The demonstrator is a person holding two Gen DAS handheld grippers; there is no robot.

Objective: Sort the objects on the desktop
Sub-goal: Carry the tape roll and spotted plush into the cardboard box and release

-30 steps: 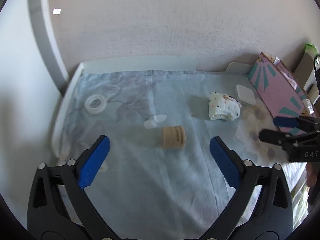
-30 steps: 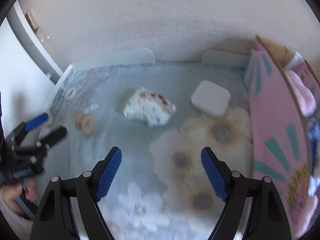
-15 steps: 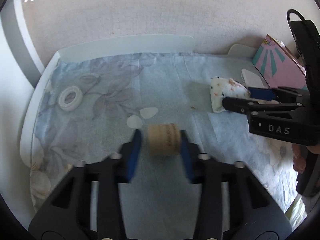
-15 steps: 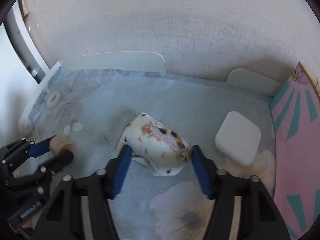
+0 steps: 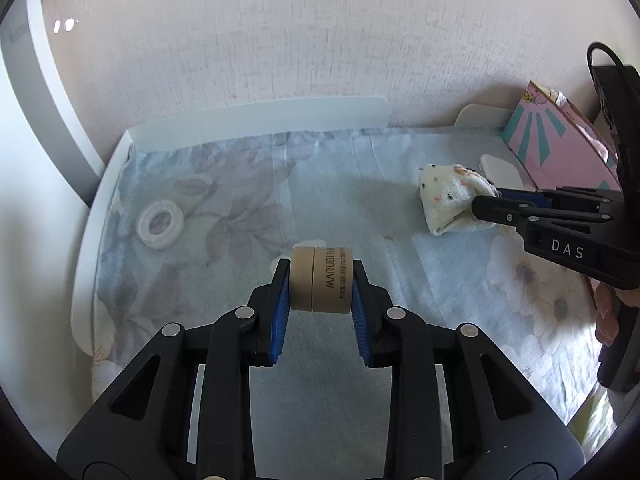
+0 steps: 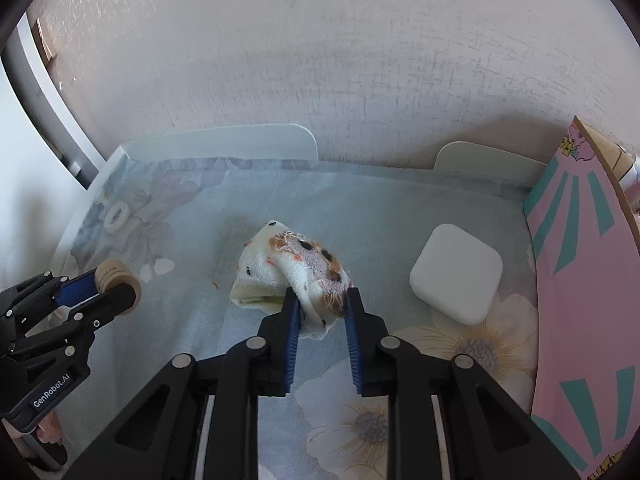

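Note:
My left gripper [image 5: 319, 280] is shut on a tan tape roll [image 5: 321, 280] marked MARUBI, low over the floral cloth; the roll also shows in the right wrist view [image 6: 117, 281]. My right gripper [image 6: 320, 300] is shut on the near end of a white spotted folded cloth [image 6: 294, 268], which also shows in the left wrist view [image 5: 448, 200]. A white tape ring [image 5: 161, 221] lies at the left. A white square case [image 6: 456, 274] lies right of the cloth.
A pink and teal cardboard box [image 6: 588, 280] stands along the right side. The white tray rim [image 5: 256, 116] runs along the back by the wall. Two small white petals [image 6: 162, 267] lie near the roll.
Both grippers moved forward and closed: the left one on the tan tape roll, the right one on the spotted cloth. One second ago both were open and empty.

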